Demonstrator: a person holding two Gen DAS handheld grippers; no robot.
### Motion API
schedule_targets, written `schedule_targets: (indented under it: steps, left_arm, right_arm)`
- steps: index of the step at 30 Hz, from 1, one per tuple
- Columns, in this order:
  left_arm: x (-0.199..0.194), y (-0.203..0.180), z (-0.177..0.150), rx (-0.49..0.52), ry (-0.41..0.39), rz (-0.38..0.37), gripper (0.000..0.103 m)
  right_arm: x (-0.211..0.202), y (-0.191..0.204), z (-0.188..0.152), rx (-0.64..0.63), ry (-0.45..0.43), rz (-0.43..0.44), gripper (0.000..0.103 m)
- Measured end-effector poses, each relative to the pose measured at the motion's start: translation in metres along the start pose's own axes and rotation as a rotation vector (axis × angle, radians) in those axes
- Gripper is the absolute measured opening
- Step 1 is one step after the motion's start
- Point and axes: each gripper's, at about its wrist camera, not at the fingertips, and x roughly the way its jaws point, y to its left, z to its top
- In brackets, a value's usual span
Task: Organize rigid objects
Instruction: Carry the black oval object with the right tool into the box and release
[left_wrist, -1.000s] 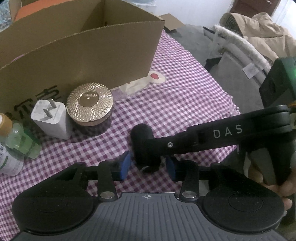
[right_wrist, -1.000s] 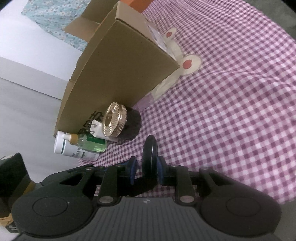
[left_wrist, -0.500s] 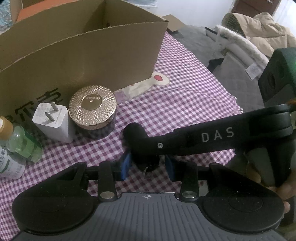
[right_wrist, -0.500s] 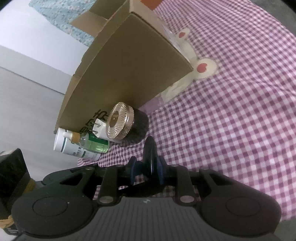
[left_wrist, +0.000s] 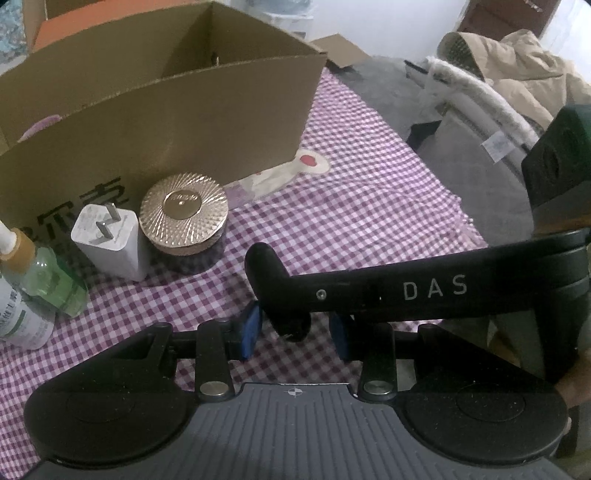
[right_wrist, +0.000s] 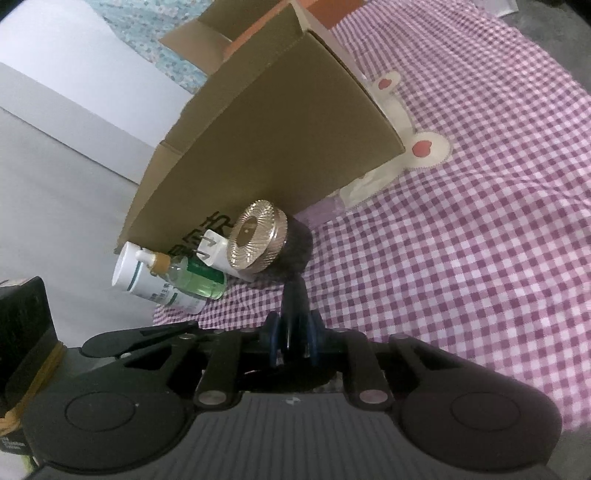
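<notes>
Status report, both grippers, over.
Left gripper open, straddling black object. Right gripper shut on it. Gold-lidded jar, charger, bottles beside cardboard box ahead.

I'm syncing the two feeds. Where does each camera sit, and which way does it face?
Left wrist: sits on the left tongs, looking along them over the checked cloth at the cardboard box, gold-lidded jar and charger; a black bar marked DAS and a hand enter from the right.
Right wrist: on the right tongs, rolled sideways, facing the same box; pads clamp a black object.
Shared: box, jar, charger, bottles, cloth.
</notes>
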Motion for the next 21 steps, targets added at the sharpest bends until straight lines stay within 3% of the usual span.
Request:
schedule_targets:
  steps: [12,17,21]
  left_arm:
    - [-0.066,-0.016,0.007,0.029,-0.154,0.001,0.039]
    - [-0.097,-0.007,0.029,0.032,-0.231,0.054,0.039]
    - [-0.107,0.012,0.054,-0.006,-0.240,0.087,0.039]
  right_arm:
    - [-0.062,0.046,-0.001,-0.116,-0.113,0.019,0.018]
    - [-0.071,0.082,0.023,-0.209,-0.160,0.049,0.018]
    - [-0.063,0.102,0.050,-0.254,-0.166,0.080,0.018]
